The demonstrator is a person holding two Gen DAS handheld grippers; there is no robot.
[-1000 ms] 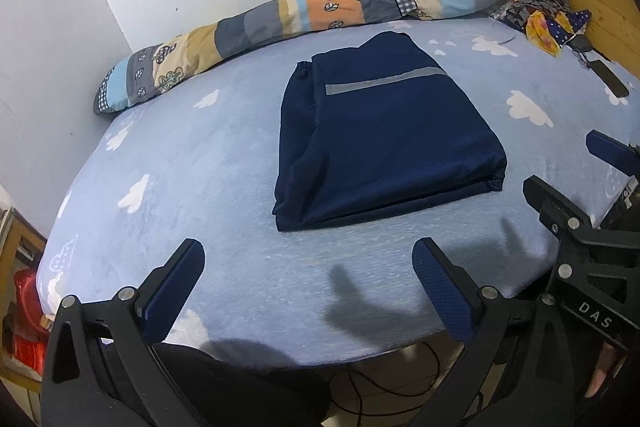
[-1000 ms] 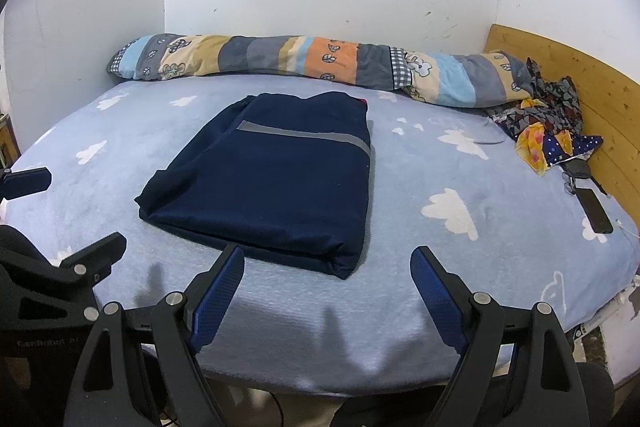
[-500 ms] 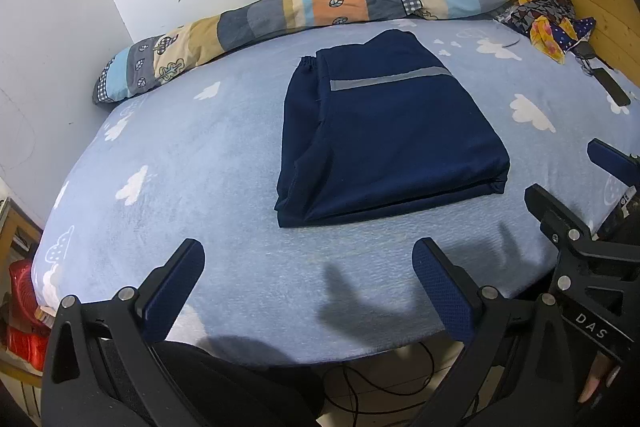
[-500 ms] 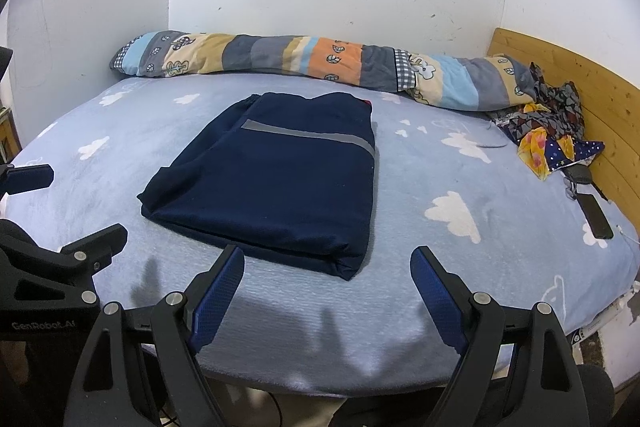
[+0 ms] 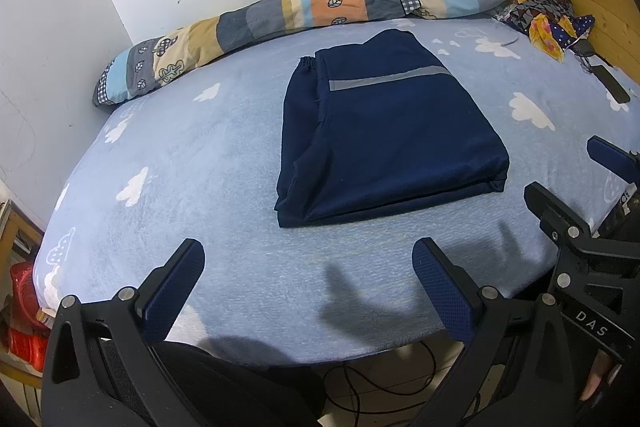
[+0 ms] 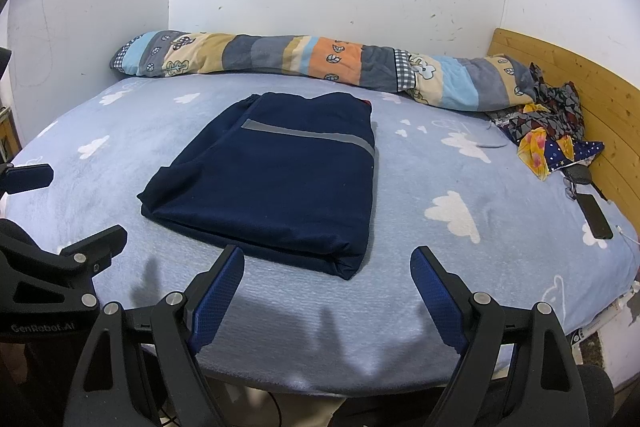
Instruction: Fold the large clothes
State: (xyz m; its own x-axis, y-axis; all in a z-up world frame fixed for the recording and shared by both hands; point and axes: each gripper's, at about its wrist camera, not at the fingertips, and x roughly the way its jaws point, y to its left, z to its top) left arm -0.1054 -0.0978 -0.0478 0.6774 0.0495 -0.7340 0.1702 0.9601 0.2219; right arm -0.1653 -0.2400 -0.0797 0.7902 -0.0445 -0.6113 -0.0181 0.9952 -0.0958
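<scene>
The navy garment (image 5: pixel 384 143) lies folded mid-bed (image 5: pixel 208 163), likely soft, limp and slippery in layers, so you pinch all plies at a near corner; left claw (image 5: pixel 308 287) and right claw (image 6: pixel 328 291) both gape empty.

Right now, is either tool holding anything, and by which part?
Nothing is held. The left tool and right tool are both open, short of the folded navy garment on the bed.

A bed (image 6: pixel 460 267) in a light blue cloud-print sheet carries folded navy trousers (image 6: pixel 276 183) at centre, a rolled patchwork quilt (image 6: pixel 304 63) along 12 o'clock, crumpled patterned cloth (image 6: pixel 548 131) at 2, and a black phone (image 6: pixel 596 215) at 3.
</scene>
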